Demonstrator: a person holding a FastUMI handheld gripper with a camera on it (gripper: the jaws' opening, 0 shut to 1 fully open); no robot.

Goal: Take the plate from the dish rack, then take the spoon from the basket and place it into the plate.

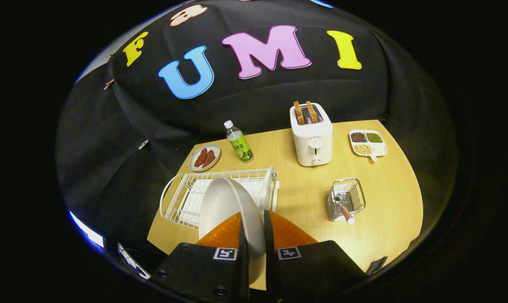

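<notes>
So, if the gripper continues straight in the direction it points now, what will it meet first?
The gripper is shut on the plate. Straight ahead, that plate would probably meet the dish rack first; depth is unclear, and it may pass above the rack.

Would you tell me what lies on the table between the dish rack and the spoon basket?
In the gripper view, bare table separates the dish rack from the basket. The tongs grip the plate.

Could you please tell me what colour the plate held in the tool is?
The plate is plain white, seen clearest in the gripper view, pinched between the tool.
</notes>
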